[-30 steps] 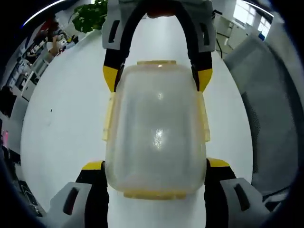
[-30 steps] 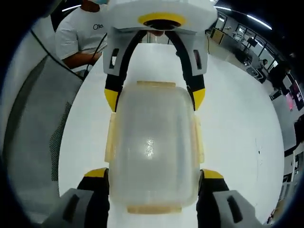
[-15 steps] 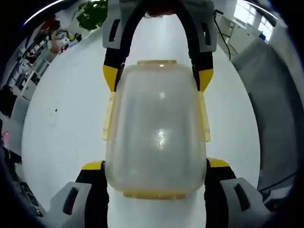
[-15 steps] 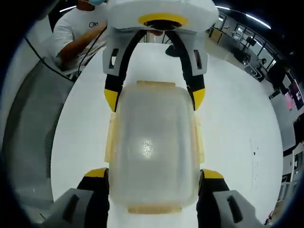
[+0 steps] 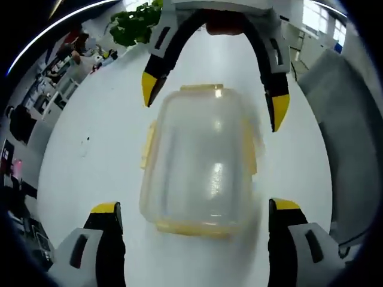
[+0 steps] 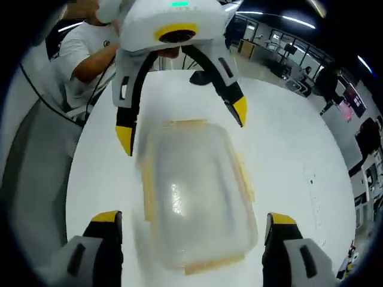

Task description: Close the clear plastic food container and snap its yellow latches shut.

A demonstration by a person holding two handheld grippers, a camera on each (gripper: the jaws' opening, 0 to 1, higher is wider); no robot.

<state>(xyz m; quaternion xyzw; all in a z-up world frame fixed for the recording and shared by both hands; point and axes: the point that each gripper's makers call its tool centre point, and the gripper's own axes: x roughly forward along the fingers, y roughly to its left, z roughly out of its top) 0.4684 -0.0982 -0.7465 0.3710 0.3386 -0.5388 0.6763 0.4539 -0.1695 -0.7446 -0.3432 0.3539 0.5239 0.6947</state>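
The clear plastic food container [image 5: 200, 161] lies on the white bench [image 5: 84, 161] with its lid on, between the two hand-held grippers that face each other. The left hand-held gripper [image 5: 194, 209] is spread wide, its yellow tips apart from the container's sides. The right hand-held gripper [image 6: 190, 220] is also wide and does not touch it. The yellow latches [image 5: 148, 145] seem folded down, but motion blur makes this uncertain. A person in a white shirt [image 6: 81, 51] stands behind the bench.
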